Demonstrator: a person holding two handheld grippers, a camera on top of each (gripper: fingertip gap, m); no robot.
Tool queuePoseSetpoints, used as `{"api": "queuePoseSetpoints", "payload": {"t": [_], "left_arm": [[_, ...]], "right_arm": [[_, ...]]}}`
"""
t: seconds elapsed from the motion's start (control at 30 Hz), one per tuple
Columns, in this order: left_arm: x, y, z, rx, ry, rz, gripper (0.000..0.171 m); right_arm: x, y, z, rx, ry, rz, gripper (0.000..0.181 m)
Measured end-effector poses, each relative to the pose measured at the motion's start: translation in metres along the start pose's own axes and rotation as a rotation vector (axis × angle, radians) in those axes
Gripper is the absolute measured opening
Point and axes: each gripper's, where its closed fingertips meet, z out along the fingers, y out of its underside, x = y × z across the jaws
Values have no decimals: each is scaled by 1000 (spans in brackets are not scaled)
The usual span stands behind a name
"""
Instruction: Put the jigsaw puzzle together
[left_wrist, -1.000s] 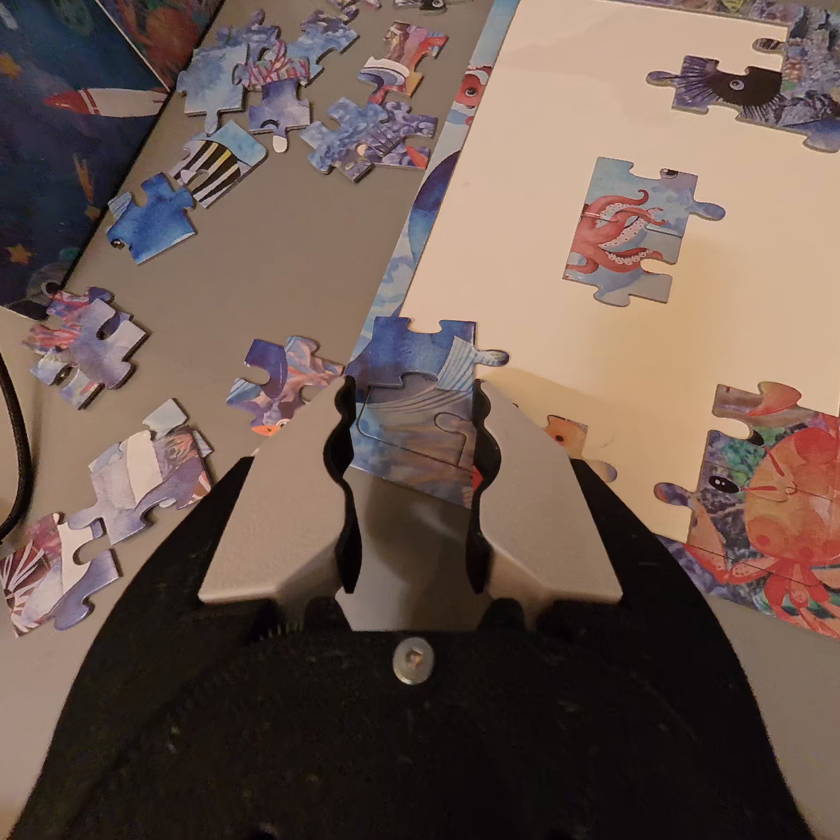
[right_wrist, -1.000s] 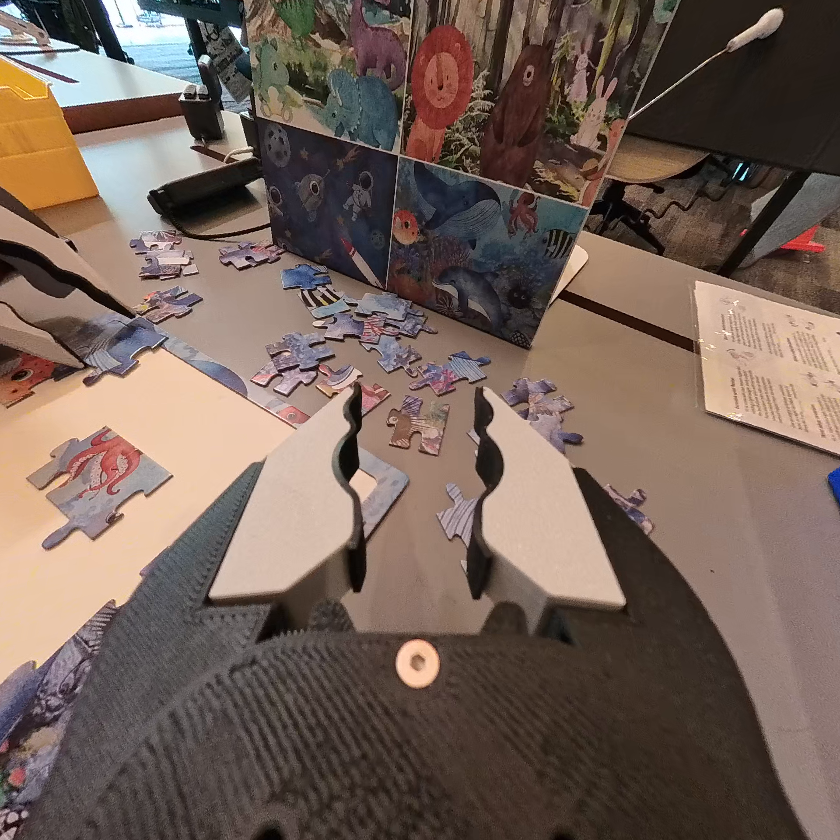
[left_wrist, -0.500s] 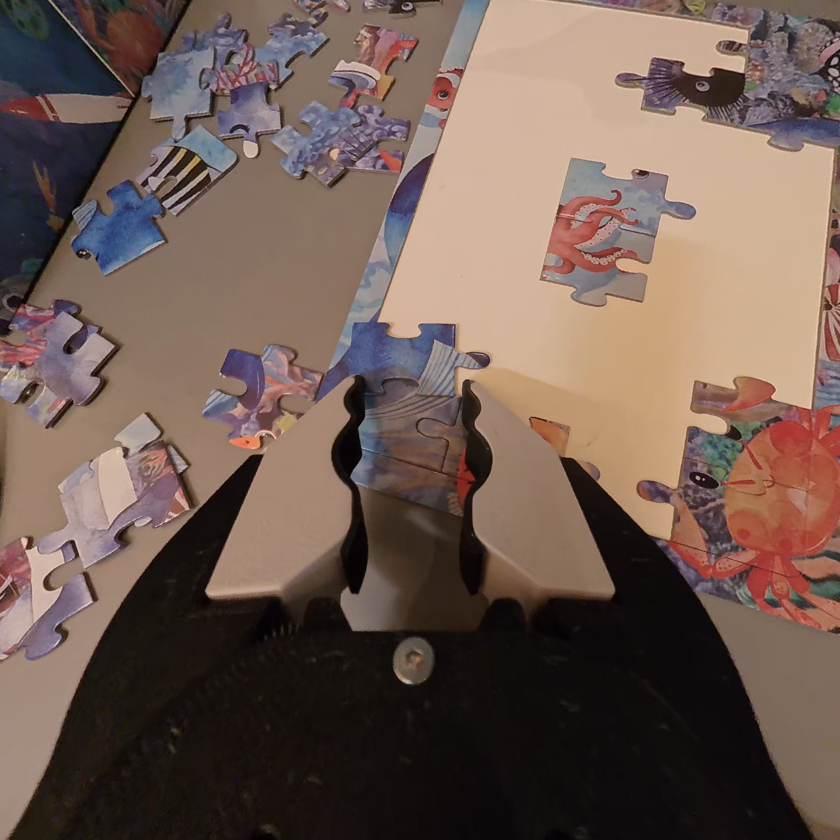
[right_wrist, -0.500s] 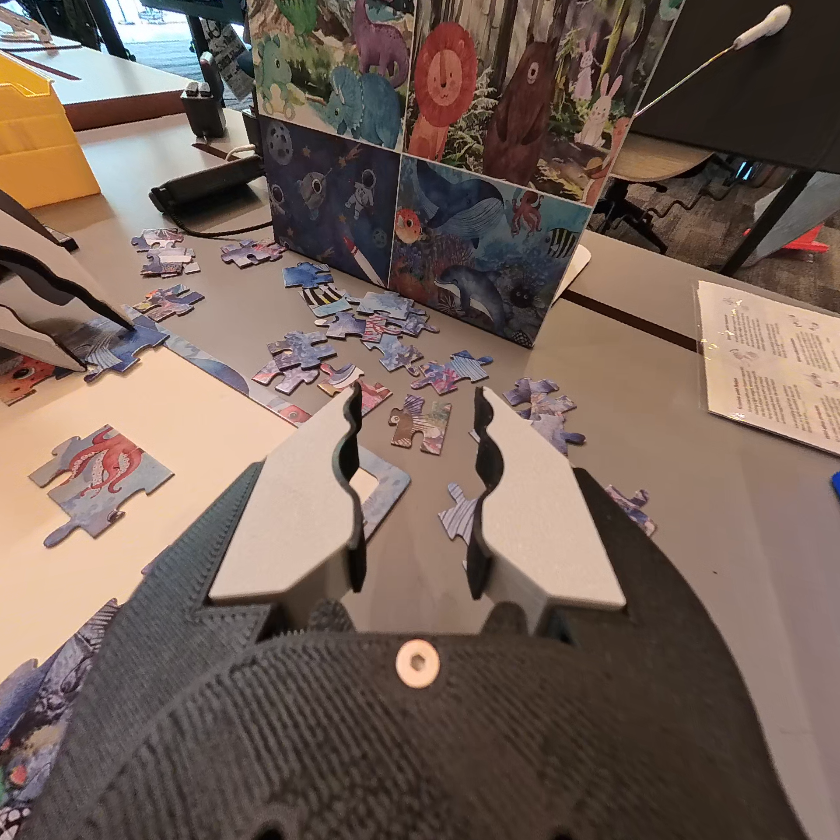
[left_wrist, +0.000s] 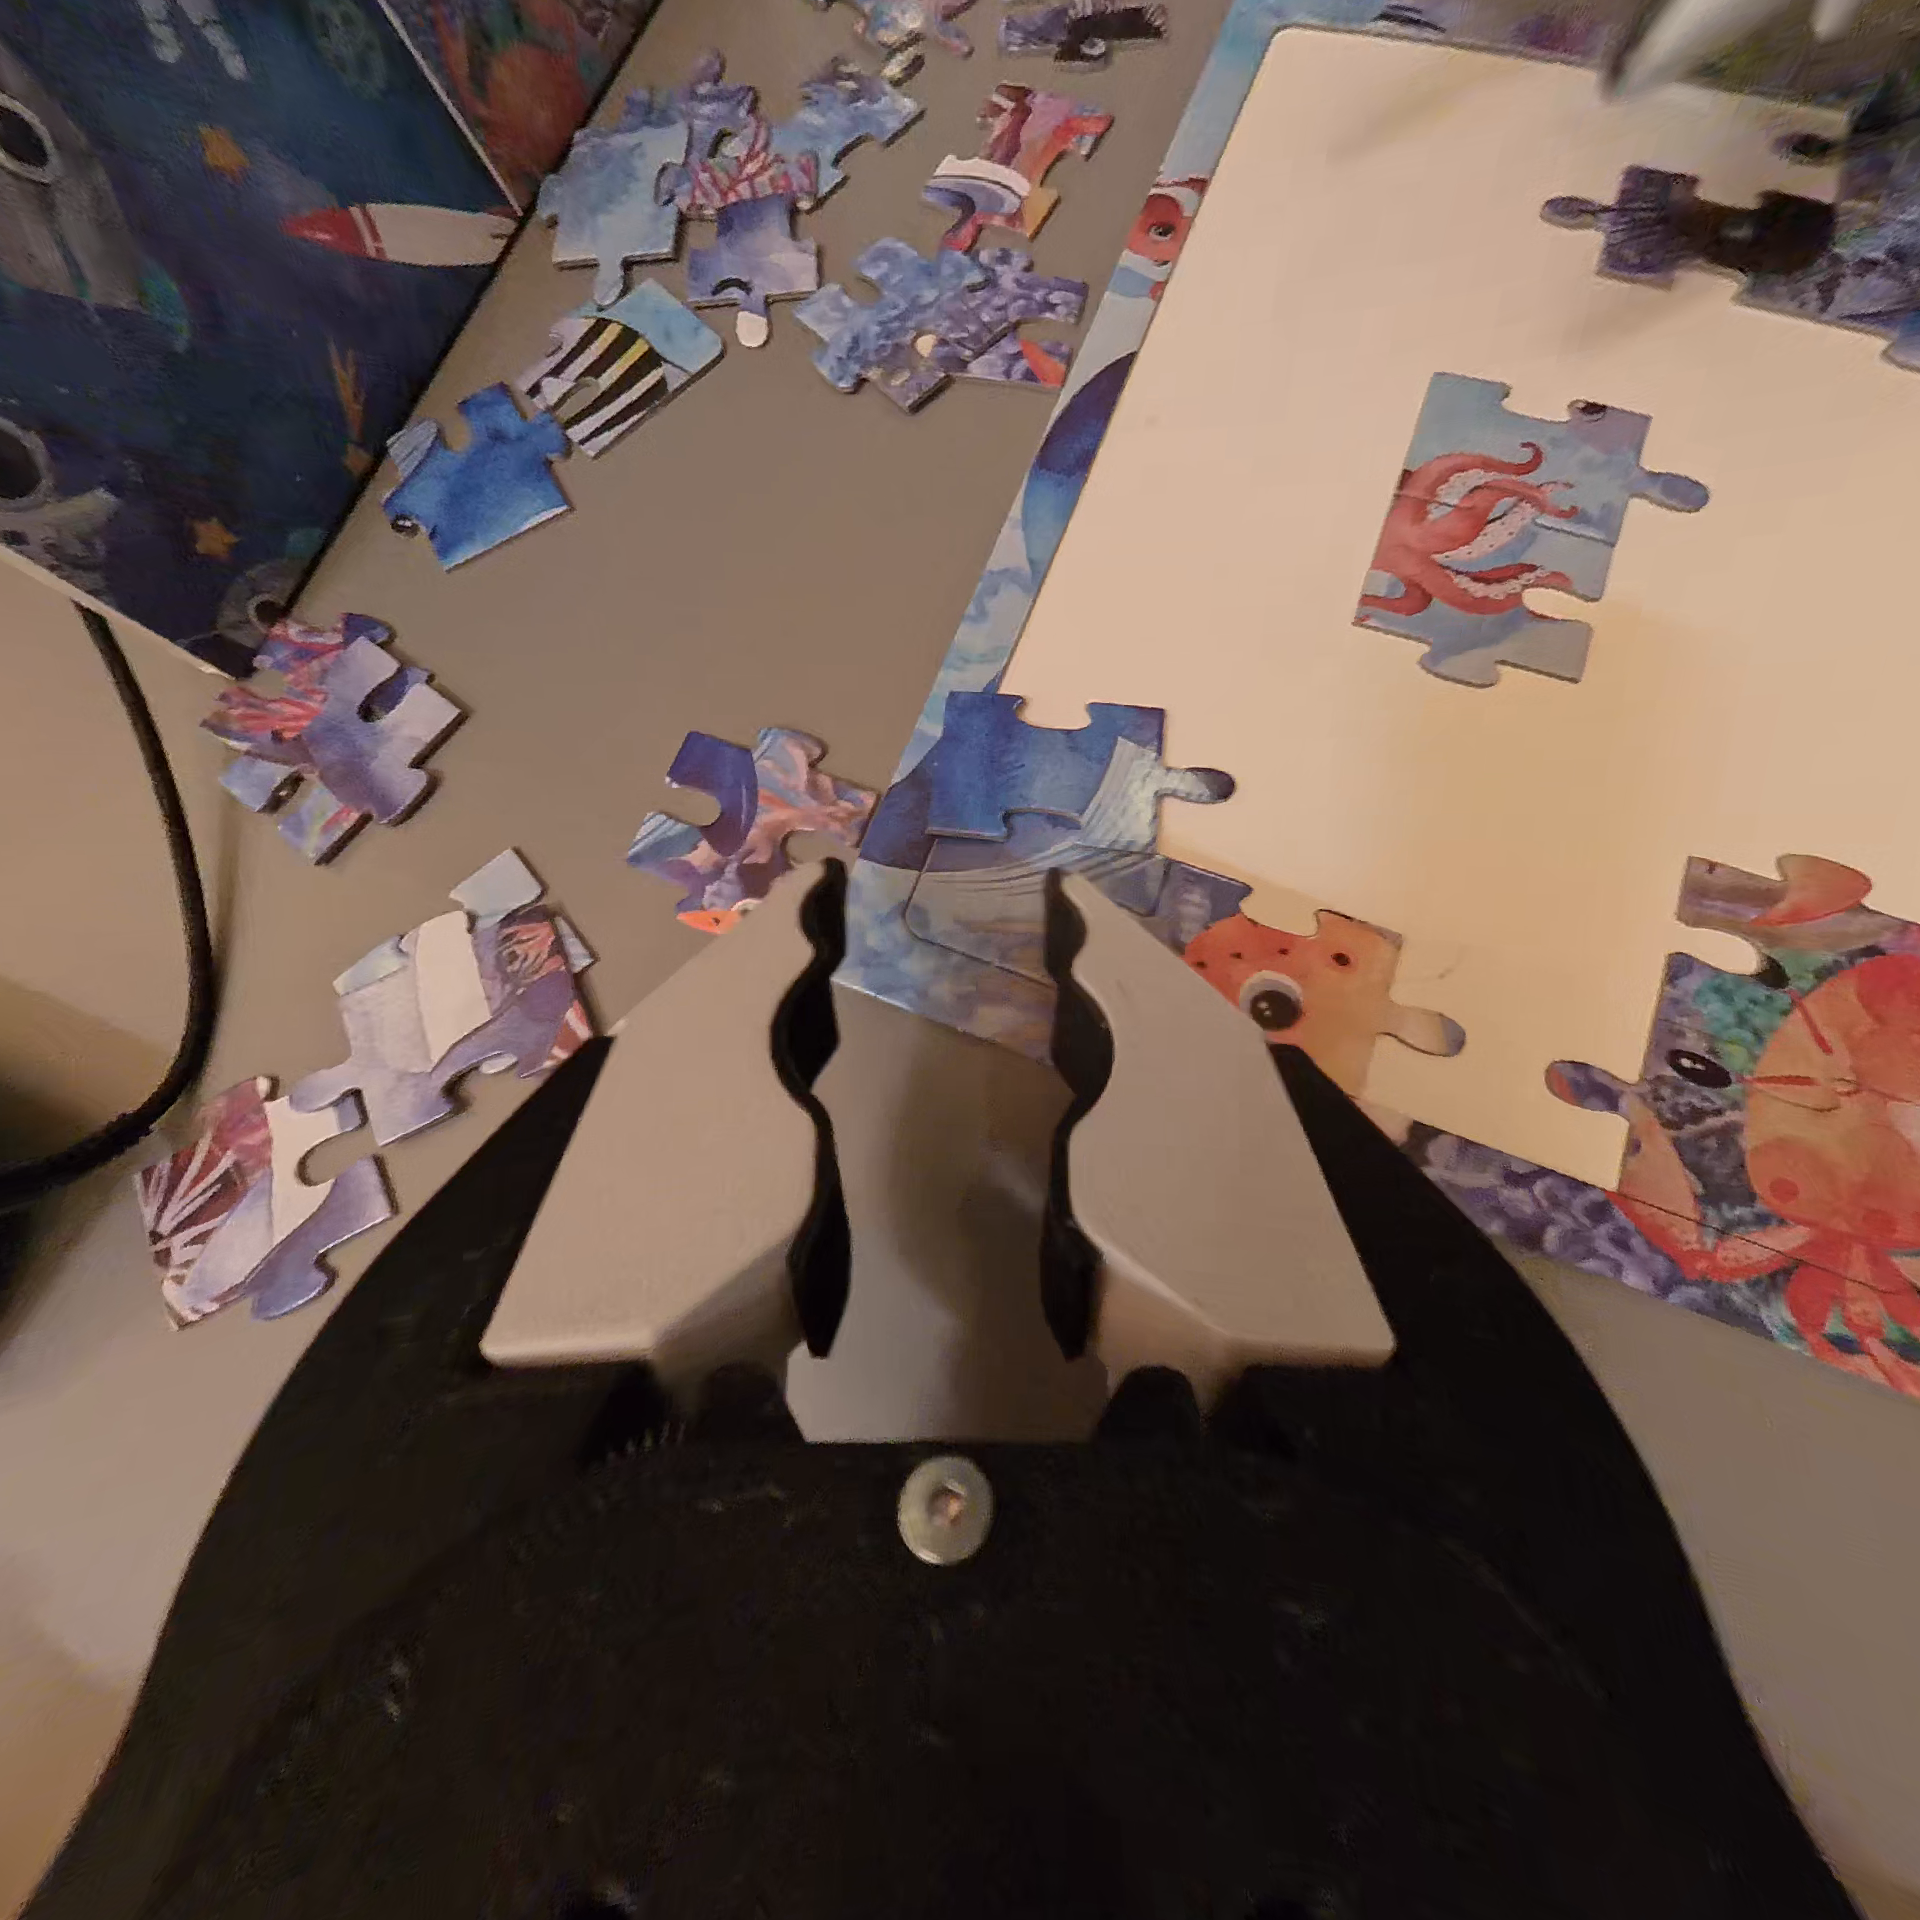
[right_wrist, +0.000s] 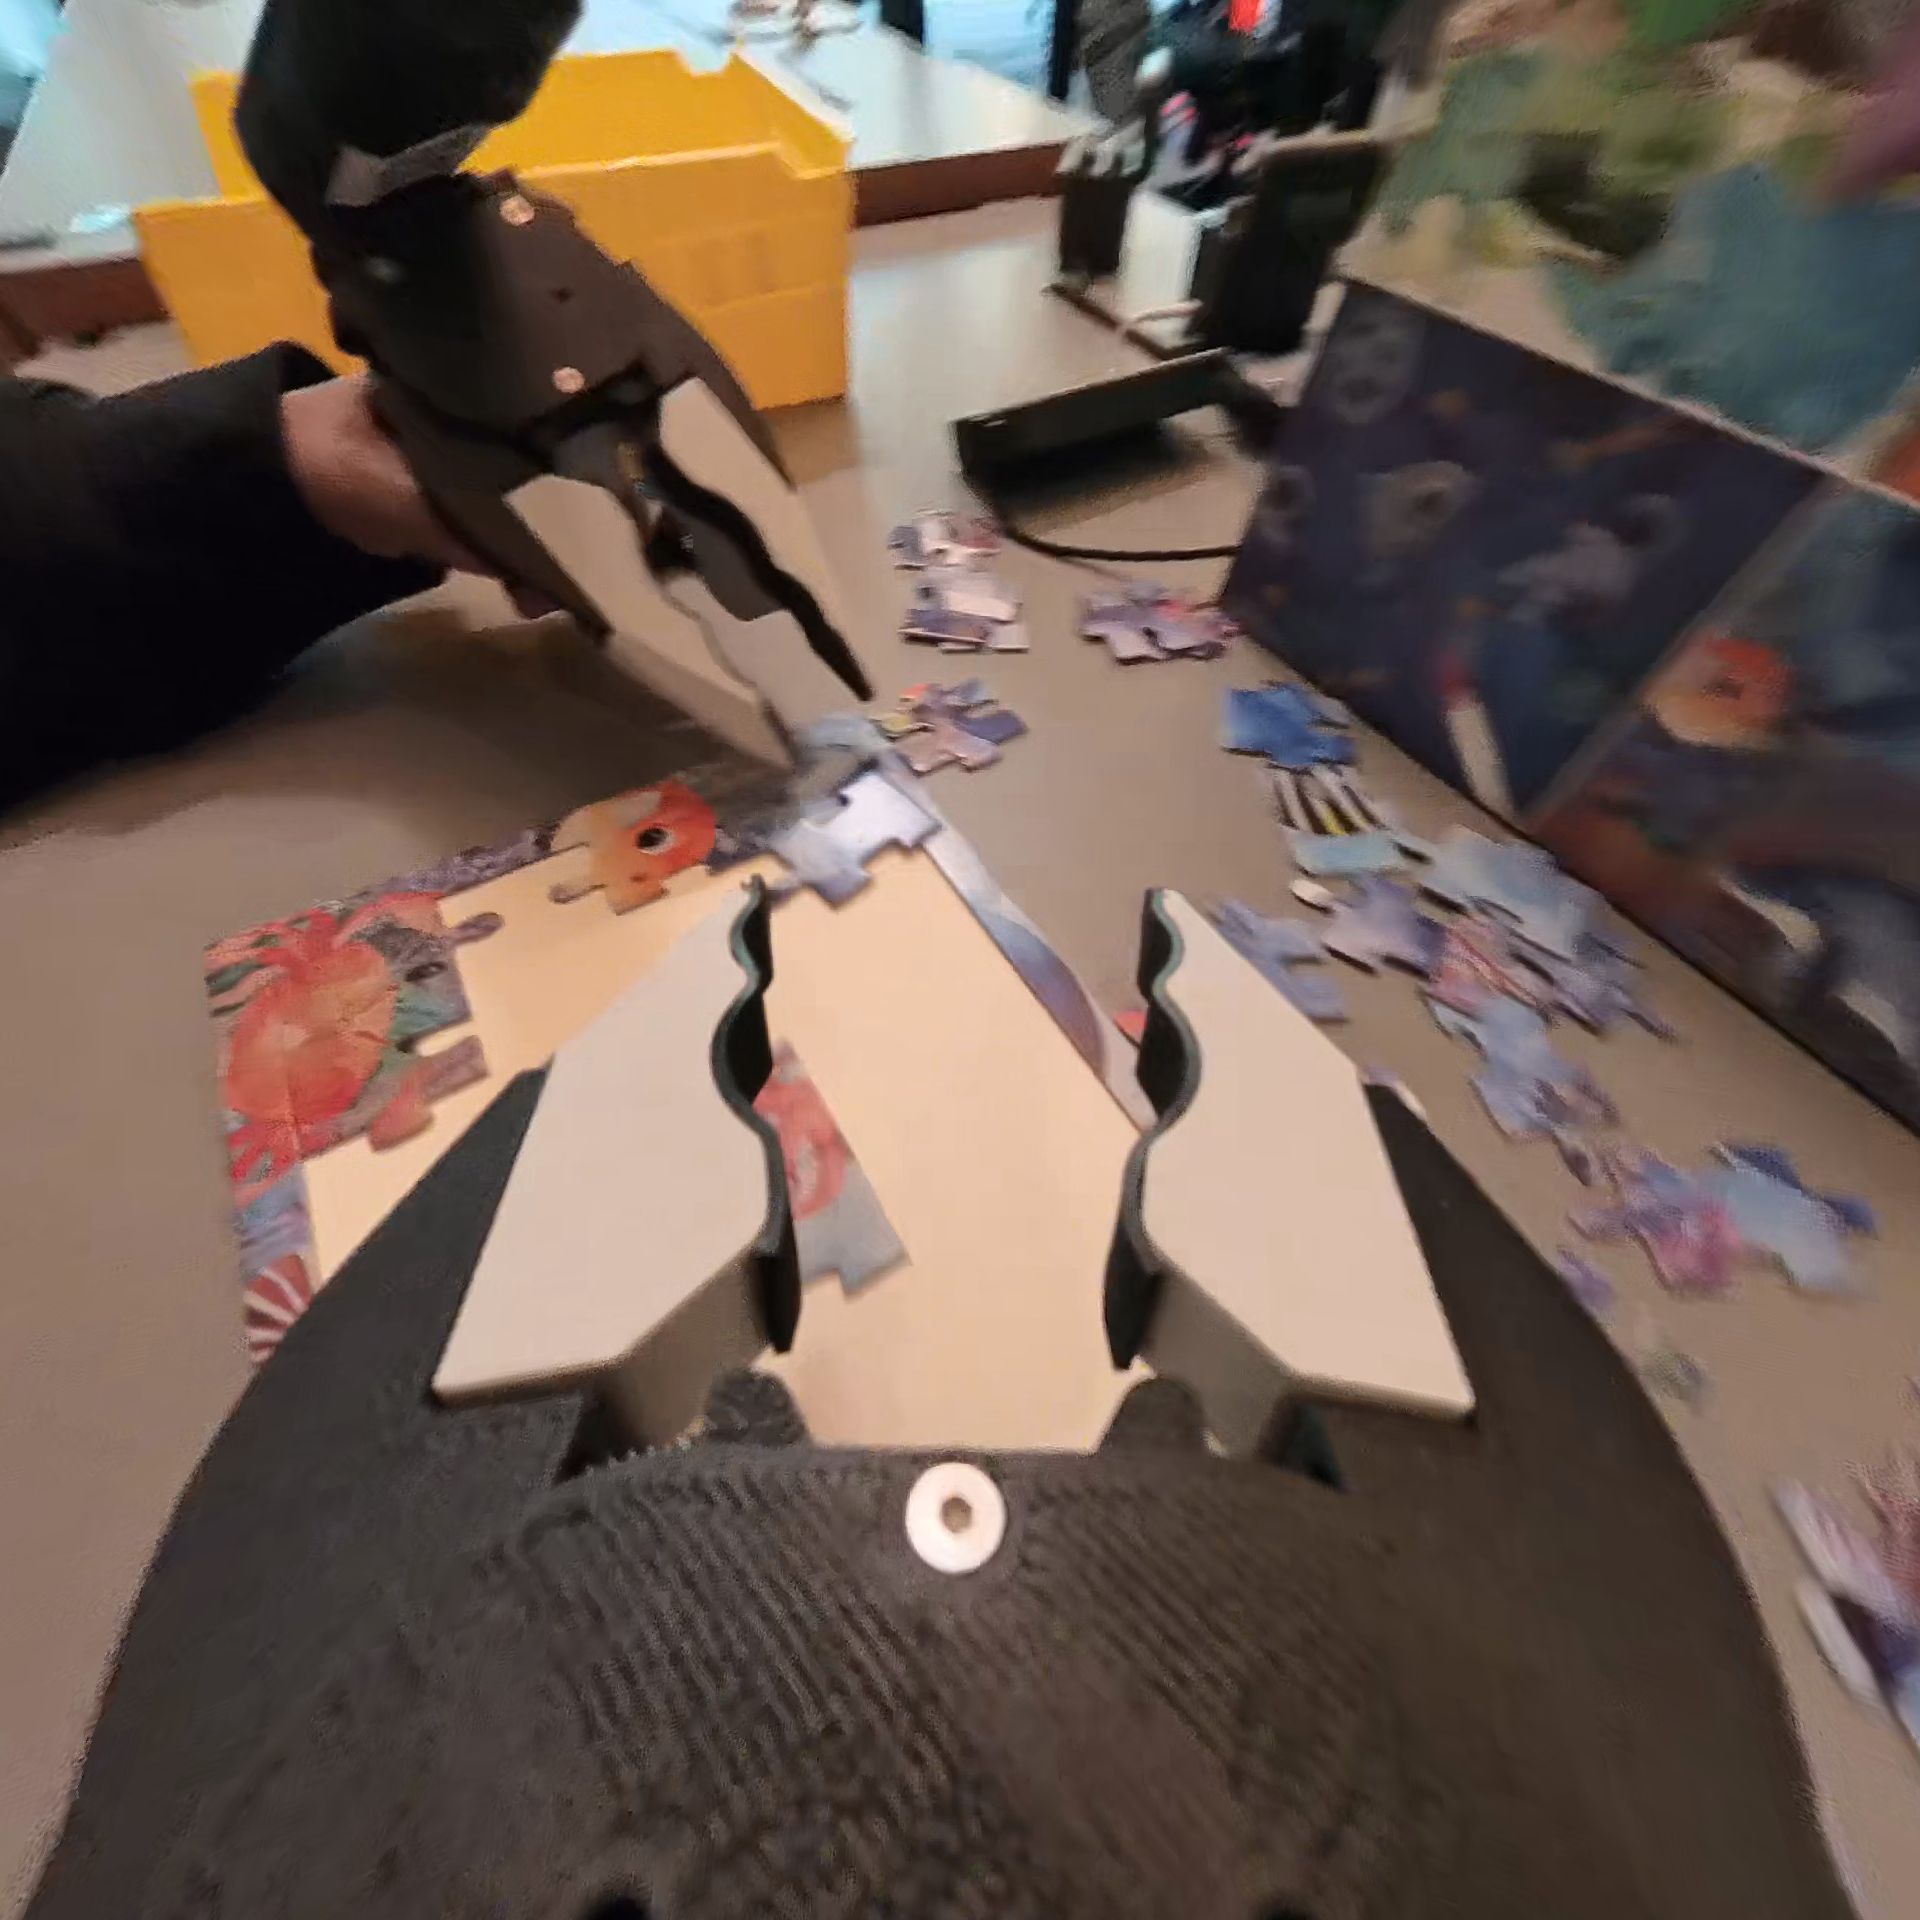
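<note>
The cream puzzle board (left_wrist: 1299, 727) lies on the grey table. On it are a blue whale piece (left_wrist: 1039, 769) at the corner, an orange fish piece (left_wrist: 1288, 966), a joined octopus pair (left_wrist: 1486, 530) and a crab section (left_wrist: 1818, 1122). My left gripper (left_wrist: 940, 883) is open and empty, its tips just short of the blue corner pieces. It also shows in the right wrist view (right_wrist: 790, 748), touching down at that corner. My right gripper (right_wrist: 954, 899) is wide open and empty above the board (right_wrist: 935, 1091). That view is blurred.
Several loose pieces (left_wrist: 862, 281) lie on the table left of the board. An upright picture box (right_wrist: 1558, 582) stands behind them. A black cable (left_wrist: 177, 935), a yellow bin (right_wrist: 623, 229), a black device (right_wrist: 1101, 416) and a person's hand (right_wrist: 332, 457) are nearby.
My left gripper has drawn back from the blue corner pieces, uncovering the orange fish piece. My right gripper has swung left over the board and opened wider.
</note>
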Motion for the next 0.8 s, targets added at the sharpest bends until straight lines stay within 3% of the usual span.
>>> {"api": "queuePoseSetpoints", "payload": {"t": [0.1,0.27,0.5,0.67,0.8], "left_arm": [[2,-8,1,55,10,-13,12],[5,0,7,2,31,-16,1],[9,-1,15,-10,41,-36,10],[2,-2,16,-4,-6,-51,10],[12,-5,17,2,36,-28,12]], "right_arm": [[-23,-16,32,-60,-84,-66,69],[-44,-12,79,-164,-226,-32,65],[-60,35,98,-342,-232,-49,64],[-69,43,99,-386,-258,-30,63],[-73,46,95,-395,-261,-34,61]]}}
